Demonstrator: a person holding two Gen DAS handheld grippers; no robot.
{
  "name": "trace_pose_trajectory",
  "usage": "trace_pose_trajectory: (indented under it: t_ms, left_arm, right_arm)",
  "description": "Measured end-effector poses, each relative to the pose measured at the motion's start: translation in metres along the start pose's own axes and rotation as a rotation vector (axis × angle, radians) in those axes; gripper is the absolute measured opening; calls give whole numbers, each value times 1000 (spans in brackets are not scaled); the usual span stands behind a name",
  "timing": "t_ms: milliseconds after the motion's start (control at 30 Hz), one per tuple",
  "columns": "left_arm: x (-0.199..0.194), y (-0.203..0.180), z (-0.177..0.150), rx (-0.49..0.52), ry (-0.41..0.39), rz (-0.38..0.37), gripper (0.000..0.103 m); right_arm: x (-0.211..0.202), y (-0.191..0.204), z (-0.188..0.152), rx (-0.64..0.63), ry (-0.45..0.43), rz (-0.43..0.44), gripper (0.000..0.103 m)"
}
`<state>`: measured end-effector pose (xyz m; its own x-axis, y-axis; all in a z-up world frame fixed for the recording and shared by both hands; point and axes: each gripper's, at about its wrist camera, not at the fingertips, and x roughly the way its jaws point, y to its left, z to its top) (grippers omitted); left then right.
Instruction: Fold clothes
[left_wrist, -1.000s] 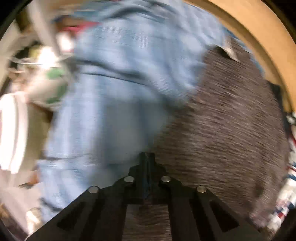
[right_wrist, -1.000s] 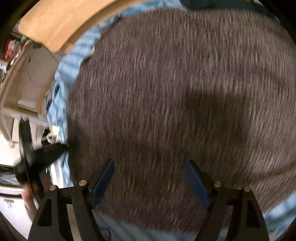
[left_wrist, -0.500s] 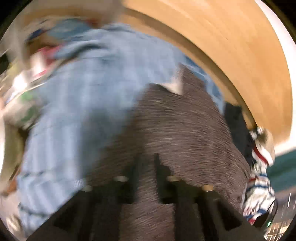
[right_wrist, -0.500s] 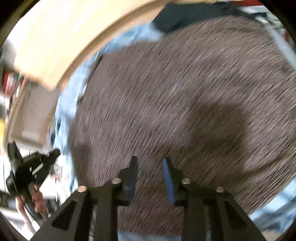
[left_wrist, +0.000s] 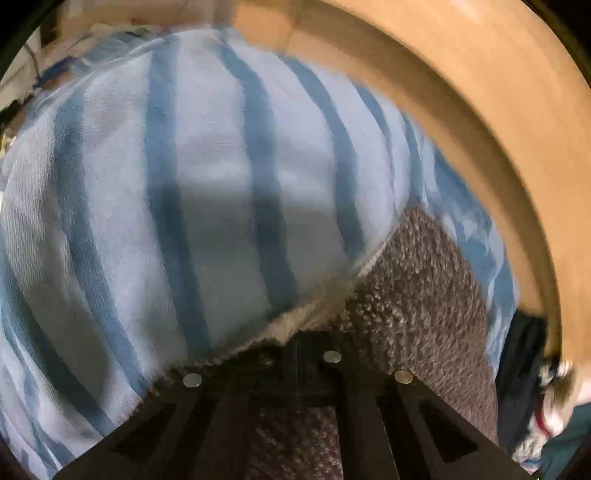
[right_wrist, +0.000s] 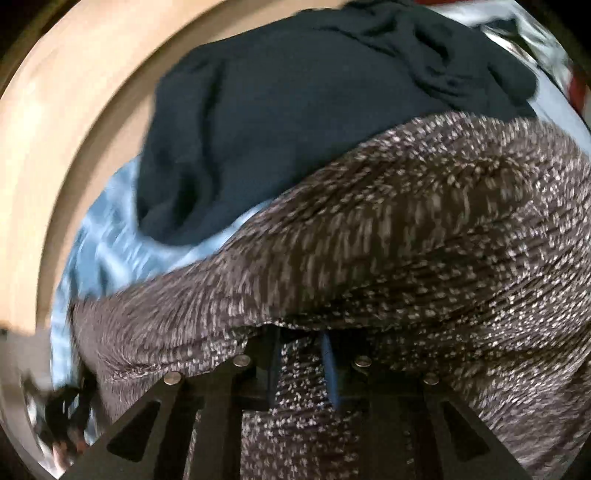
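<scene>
A dark brown flecked knit garment (right_wrist: 424, 229) lies over a light blue striped cloth (left_wrist: 207, 192) on a wooden table. My left gripper (left_wrist: 297, 350) is shut on the edge of the knit garment (left_wrist: 424, 295), its fingertips hidden by the fabric. My right gripper (right_wrist: 299, 350) is shut on the same garment, with a fold of knit bunched over its fingertips. A dark navy garment (right_wrist: 295, 110) lies just beyond the knit one in the right wrist view.
The curved wooden table edge (left_wrist: 480, 110) runs along the far side; it also shows in the right wrist view (right_wrist: 66, 129). More mixed clothes (left_wrist: 554, 398) sit at the right in the left wrist view. The blue cloth (right_wrist: 110, 251) shows beside the navy garment.
My right gripper has closed from open onto the knit garment. Both grippers have dropped close to the fabric, and the knit now bunches up over the right fingers.
</scene>
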<state>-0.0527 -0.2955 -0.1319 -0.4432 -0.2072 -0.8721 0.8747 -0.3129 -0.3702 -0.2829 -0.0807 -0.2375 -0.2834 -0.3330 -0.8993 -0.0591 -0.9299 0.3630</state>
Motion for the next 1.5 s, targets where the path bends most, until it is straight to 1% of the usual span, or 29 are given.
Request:
trace_pose_trajectory:
  t_ms: [67,167,200,233,300,367,467,567,633,667,700,733,800,867,933,967,1000,1033,1100,1133,1167,1200,1233,1267,1300,1333,1400,1433,1500]
  left_arm:
    - [-6,3,1,-34,-34,-32,3]
    - [-27,-3,-22,-56,-200,-82,3]
    - [-34,-8,-32,-54,-244,-108,3]
    - [-38,-17,-41,-19,-246,-147,2]
    - [-37,-43,-54,98,-156,-223,3]
    - [-36,-70,-70,206,-87,-243,3]
    - [-37,-100,-93,273,-5,-301,3]
    - [-30,-129,-126,325,98,-366,3]
    - [-22,-144,-150,374,154,-383,3]
    - [-16,-148,-162,395,176,-378,4]
    - [-9,-152,-173,409,196,-366,10]
    - [1,-152,-180,405,215,-350,19]
    - [25,-146,-188,365,252,-310,38]
    - [38,-141,-194,315,240,-312,41]
    - [34,-143,-195,326,230,-317,55]
    - [31,-144,-195,336,230,-318,57]
    - [28,-146,-196,346,230,-319,58]
    - [25,-147,-195,341,233,-324,58]
    - [16,-141,-190,281,211,-387,58]
    - [10,-136,-185,249,182,-409,58]
    - [6,-131,-179,225,153,-415,58]
    - [1,-127,-174,201,123,-421,58]
    - [-1,-122,-166,189,95,-399,59]
    - [-2,-116,-157,180,83,-375,59]
    - [-3,-109,-148,167,80,-366,59]
    - [-4,-102,-136,154,79,-369,59]
    - [-9,-88,-112,131,67,-382,58]
    - [-12,-84,-100,135,44,-370,52]
    - [-18,-78,-75,152,0,-344,43]
  right_arm:
    - [-1,12,-10,-8,-55,-6,42]
    - [-14,46,-43,-178,-90,96,53]
    - [-18,55,-54,-229,-86,124,53]
    - [-21,62,-64,-277,-71,140,53]
    - [-27,62,-71,-316,-51,146,49]
    - [-35,46,-64,-271,-43,163,45]
    - [-59,-7,-45,-140,-105,96,41]
    - [-72,-67,-15,7,-164,-14,38]
    - [-84,-115,4,134,-214,-16,39]
    - [-90,-138,13,199,-240,-14,50]
    - [-92,-156,20,235,-251,-34,74]
    - [-93,-171,28,261,-255,-62,83]
    - [-78,-187,43,229,-214,-100,87]
    - [-53,-188,54,173,-137,-96,88]
    - [-32,-187,55,142,-64,-42,88]
    - [-31,-184,52,122,-82,-23,71]
    - [-36,-176,50,93,-113,0,34]
    - [-41,-166,49,61,-140,25,33]
    - [-65,-151,52,21,-236,-24,28]
    - [-78,-143,53,3,-287,-58,28]
    - [-84,-143,58,30,-301,-87,28]
    - [-88,-145,63,75,-301,-116,33]
    - [-86,-151,67,120,-270,-146,40]
    - [-84,-154,67,162,-226,-186,59]
    - [-81,-157,66,203,-181,-229,62]
    - [-85,-155,58,235,-192,-239,62]
    - [-100,-144,35,284,-260,-228,75]
    - [-107,-132,21,302,-309,-205,75]
    - [-117,-111,2,282,-389,-102,76]
